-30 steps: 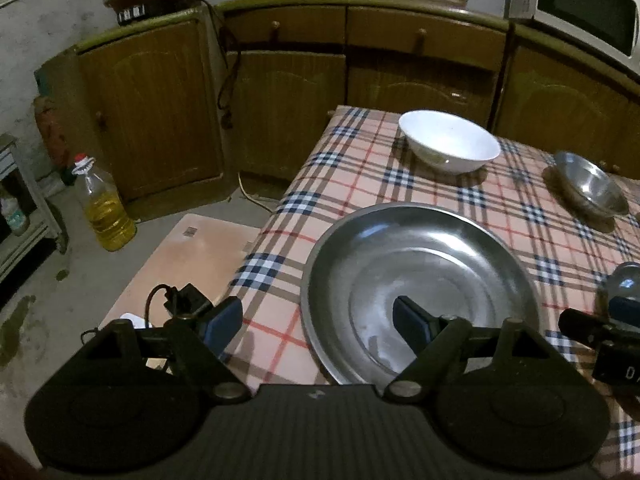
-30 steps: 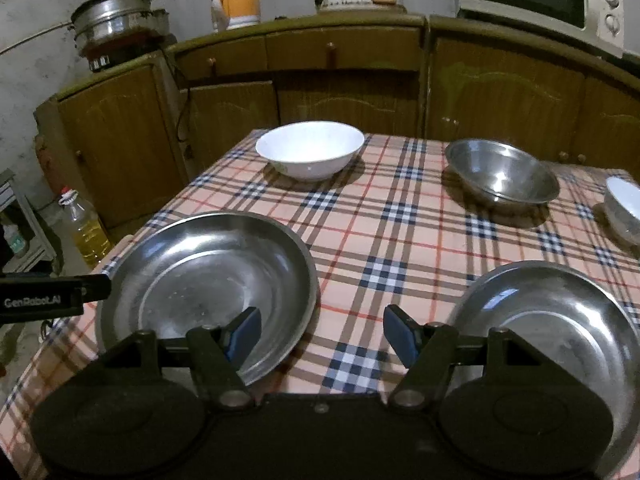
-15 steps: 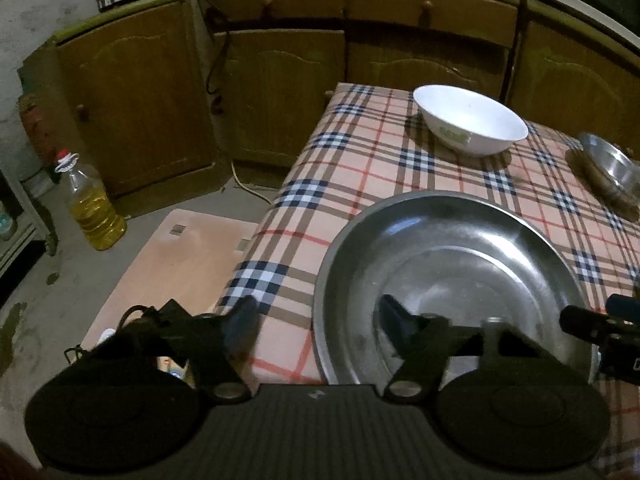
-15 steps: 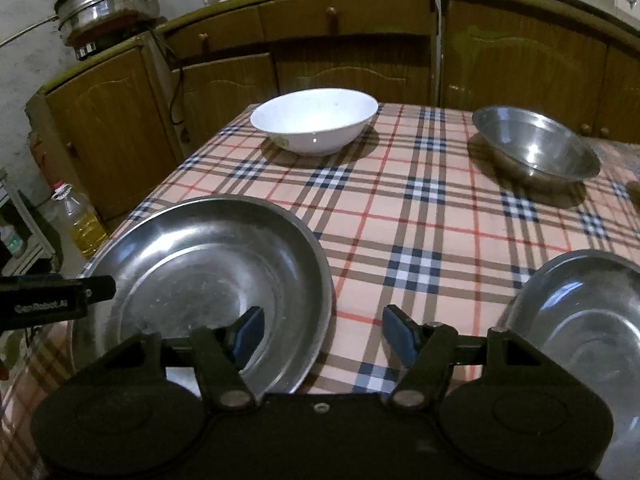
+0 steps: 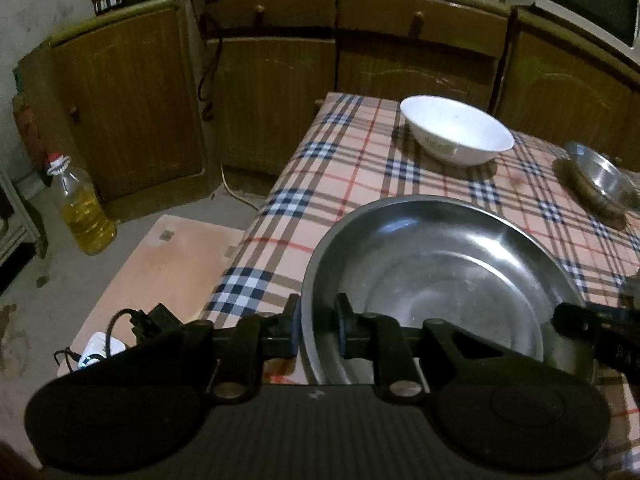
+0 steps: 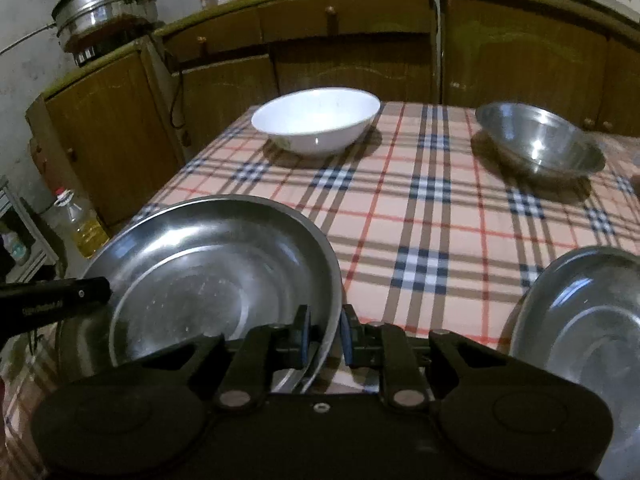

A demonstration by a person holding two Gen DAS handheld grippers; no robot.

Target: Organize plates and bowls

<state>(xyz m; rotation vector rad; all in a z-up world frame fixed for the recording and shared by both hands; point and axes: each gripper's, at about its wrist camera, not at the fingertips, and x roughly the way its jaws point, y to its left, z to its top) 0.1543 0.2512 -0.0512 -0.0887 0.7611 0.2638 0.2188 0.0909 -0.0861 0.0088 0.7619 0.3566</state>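
We have the big metal plate [image 5: 440,280] at the near left corner of the checked table [image 6: 432,200]. Our left gripper [image 5: 316,326] pinches its left rim tight. Our right gripper [image 6: 324,334] is closing on the right rim, which sits between its jaws. The rim is thin and smooth, so the plate could slip or tip if one side lifts first. Then it could bang the second metal plate [image 6: 580,340] to the right. Both grippers point slanting down toward the table.
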